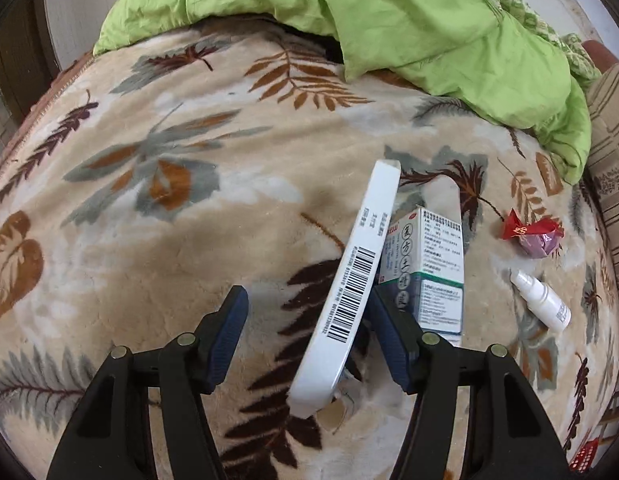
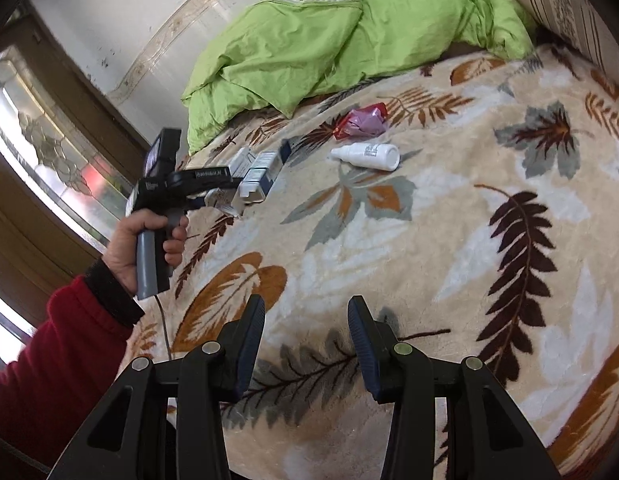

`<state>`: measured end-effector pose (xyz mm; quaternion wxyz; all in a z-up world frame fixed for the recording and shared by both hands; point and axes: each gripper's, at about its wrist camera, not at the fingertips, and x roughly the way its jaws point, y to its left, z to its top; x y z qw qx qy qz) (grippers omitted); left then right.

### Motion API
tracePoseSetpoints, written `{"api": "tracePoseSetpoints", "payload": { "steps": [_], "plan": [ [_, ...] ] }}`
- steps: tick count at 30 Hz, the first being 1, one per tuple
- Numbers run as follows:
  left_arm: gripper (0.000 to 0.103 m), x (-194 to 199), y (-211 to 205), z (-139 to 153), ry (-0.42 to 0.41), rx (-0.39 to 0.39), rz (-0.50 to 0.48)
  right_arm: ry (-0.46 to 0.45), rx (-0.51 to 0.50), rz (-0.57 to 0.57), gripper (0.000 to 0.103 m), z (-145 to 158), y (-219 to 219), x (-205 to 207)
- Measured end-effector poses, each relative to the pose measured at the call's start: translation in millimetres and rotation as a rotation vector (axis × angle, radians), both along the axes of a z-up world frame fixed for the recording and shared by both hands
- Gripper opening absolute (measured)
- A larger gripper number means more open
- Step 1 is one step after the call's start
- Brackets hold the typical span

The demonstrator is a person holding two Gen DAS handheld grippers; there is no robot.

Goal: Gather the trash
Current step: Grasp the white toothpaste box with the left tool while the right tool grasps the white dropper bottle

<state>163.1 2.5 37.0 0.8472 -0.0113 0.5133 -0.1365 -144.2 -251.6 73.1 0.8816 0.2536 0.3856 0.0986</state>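
In the left wrist view my left gripper (image 1: 307,306) is open, its fingers on either side of a long white box with a barcode (image 1: 351,292) that stands on edge on the leaf-patterned blanket (image 1: 149,160). The box leans near the right finger. A green-and-white medicine box (image 1: 429,264) lies just beyond it. A red candy wrapper (image 1: 533,234) and a small white dropper bottle (image 1: 543,300) lie to the right. My right gripper (image 2: 305,320) is open and empty above the blanket, far from the bottle (image 2: 367,155) and wrapper (image 2: 361,122).
A crumpled green quilt (image 1: 389,12) covers the far part of the bed. A striped headboard cushion (image 1: 613,152) borders the right side. In the right wrist view a window and wooden frame (image 2: 49,152) stand at the left, behind the hand holding the left gripper (image 2: 149,236).
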Motion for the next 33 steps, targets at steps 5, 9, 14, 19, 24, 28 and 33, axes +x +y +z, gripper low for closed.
{"api": "tracePoseSetpoints", "payload": {
  "steps": [5,9,14,19,24,28,33],
  "plan": [
    [0.013,0.5,-11.8,-1.1,-0.027,-0.007,-0.022,0.019,0.035,0.003,0.046,-4.5,-1.2,4.6],
    [0.013,-7.7,-13.4,3.0,-0.049,-0.007,0.023,0.015,0.025,0.006,0.046,-3.5,0.1,4.1],
    [0.013,-48.7,-1.8,31.2,-0.124,-0.029,0.069,0.033,0.043,0.017,0.046,-4.9,-2.6,8.3],
    [0.013,-114.2,5.6,57.6,-0.176,-0.078,0.105,0.040,-0.062,0.088,0.046,7.6,-6.0,45.7],
    [0.013,-165.6,-5.2,48.4,-0.195,-0.100,0.135,-0.038,-0.277,0.123,0.046,26.7,-13.5,113.3],
    [0.013,-171.2,-16.7,39.6,-0.228,-0.059,0.093,0.015,-0.397,0.167,0.046,14.3,-13.4,166.1],
    [0.013,-169.0,-22.7,31.8,-0.242,-0.034,0.059,0.075,-0.486,0.217,0.046,-10.5,-11.3,207.7]
  ]
}}
